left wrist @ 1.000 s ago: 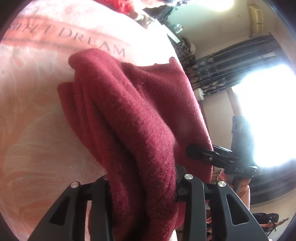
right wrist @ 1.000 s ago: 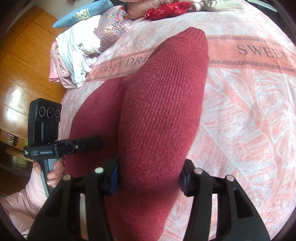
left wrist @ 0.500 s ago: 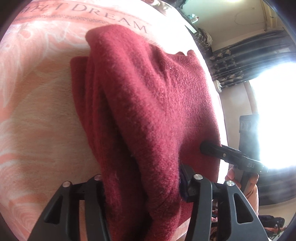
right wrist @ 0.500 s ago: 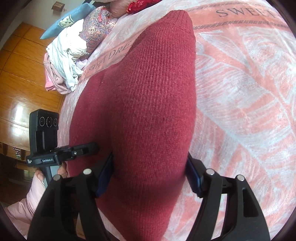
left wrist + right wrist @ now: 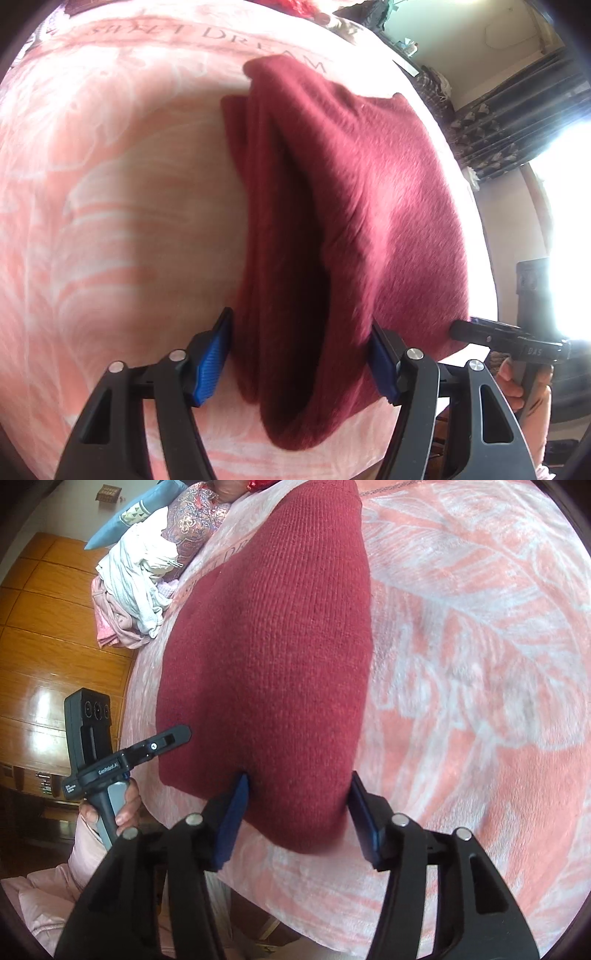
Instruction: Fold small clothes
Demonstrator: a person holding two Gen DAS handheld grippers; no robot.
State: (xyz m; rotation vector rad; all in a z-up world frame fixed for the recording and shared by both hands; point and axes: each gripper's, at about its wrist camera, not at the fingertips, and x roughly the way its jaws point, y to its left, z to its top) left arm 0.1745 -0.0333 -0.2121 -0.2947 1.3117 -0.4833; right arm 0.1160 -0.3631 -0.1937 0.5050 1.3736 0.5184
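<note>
- The sweater (image 5: 369,206), a dark red knit, lies folded on the bed (image 5: 110,221), its long axis running straight away from both claws toward the printed band across the blanket.
- The left claw (image 5: 301,354) is spread wide, its 2 blue pads on either side of the garment's near end; the fabric looks loose between them, and I cannot tell whether either pad touches it.
- The right claw (image 5: 297,812) is likewise wide open, straddling the other near corner; its left pad sits at the cloth's edge, with no pinch visible.
- In the right view the left claw (image 5: 162,742) reaches in at the sweater's (image 5: 273,657) left edge, so both tools are at the near hem, side by side, about equally close.
- Judgement: the fold looks just laid down and let go; the next move likely turns on the near end, either smoothing it or lifting it toward the far end.
- The knit is soft, thick and finely ribbed on top, fuzzier on its side, with a deep dark crease between 2 layers that may spring open.
- The blanket (image 5: 461,664) is plush, pink with pale leaf shapes; it may drag on the wool.
- A pile of other clothes (image 5: 136,587) lies at the bed's far left.
</note>
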